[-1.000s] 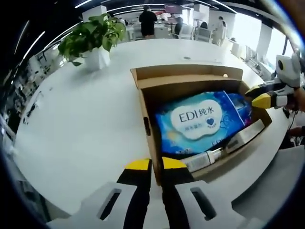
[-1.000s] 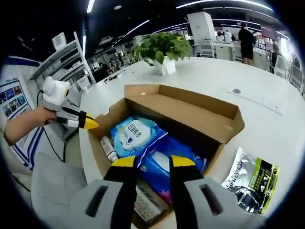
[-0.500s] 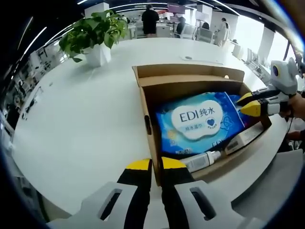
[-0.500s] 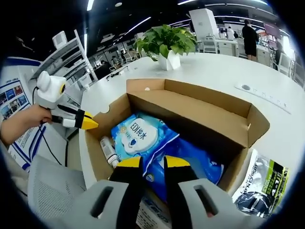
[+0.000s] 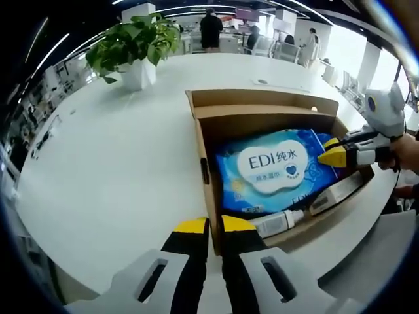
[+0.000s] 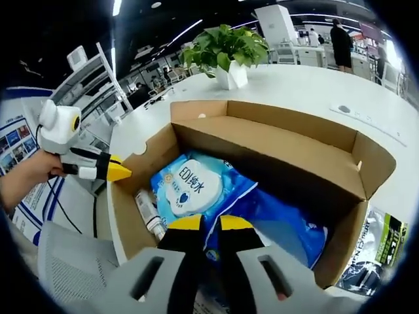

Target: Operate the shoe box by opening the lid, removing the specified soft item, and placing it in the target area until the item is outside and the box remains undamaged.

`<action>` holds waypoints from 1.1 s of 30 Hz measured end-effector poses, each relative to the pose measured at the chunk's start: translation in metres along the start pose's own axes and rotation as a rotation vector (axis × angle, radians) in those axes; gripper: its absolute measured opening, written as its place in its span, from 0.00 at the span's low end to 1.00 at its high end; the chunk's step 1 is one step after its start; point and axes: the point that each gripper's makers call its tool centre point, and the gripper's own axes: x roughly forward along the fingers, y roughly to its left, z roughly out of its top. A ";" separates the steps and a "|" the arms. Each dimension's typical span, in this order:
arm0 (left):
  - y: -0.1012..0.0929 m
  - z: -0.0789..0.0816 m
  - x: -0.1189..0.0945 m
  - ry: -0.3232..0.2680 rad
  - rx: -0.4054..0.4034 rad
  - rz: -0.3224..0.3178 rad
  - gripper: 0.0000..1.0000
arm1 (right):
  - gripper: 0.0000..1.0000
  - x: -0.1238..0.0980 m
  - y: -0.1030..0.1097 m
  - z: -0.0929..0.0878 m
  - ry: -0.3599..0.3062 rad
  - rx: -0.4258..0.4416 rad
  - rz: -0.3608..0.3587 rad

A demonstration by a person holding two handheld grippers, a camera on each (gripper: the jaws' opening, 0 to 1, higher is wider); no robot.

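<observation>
An open cardboard shoe box [image 5: 262,118] is sitting near the front edge of a white counter [image 5: 118,157], its lid folded back toward the far side. Lying flat inside is a blue pack of wet wipes [image 5: 272,167], its white label printed "EDI", filling most of the box floor; the soft pack is inside the box, not yet lifted out. A small white bottle [image 5: 278,221] and a slim carton [image 5: 337,193] are lying along the box's near wall beside the pack.

In the left gripper view, the left gripper [image 5: 208,226] is hovering at the box's near corner, its yellow-tipped fingers [image 5: 190,227] nearly together astride the corner of the cardboard wall; whether they are pinching it cannot be told. The right gripper [image 5: 335,156], held in a person's hand [image 5: 406,152], is reaching over the far side wall, its fingertips nearly closed and resting at the pack's edge.

In the right gripper view, the right gripper [image 6: 203,223] is pointing down into the box [image 6: 275,140], its fingers [image 6: 186,224] close together over the corner of the wipes pack [image 6: 196,190]; a firm grip cannot be confirmed. A green-and-black foil packet [image 6: 376,252] is lying on the counter just outside the box. A potted plant [image 5: 134,49] is standing toward the counter's far edge, well apart from the box.
</observation>
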 end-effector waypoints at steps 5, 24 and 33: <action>0.000 0.000 0.000 0.003 0.003 0.001 0.03 | 0.01 -0.004 0.000 0.002 -0.013 -0.003 -0.007; 0.000 0.000 0.001 0.010 0.018 0.004 0.03 | 0.00 -0.032 -0.011 0.008 -0.042 -0.075 -0.056; 0.000 0.000 0.001 0.020 0.032 0.007 0.04 | 0.00 -0.044 -0.016 0.008 -0.042 -0.099 -0.075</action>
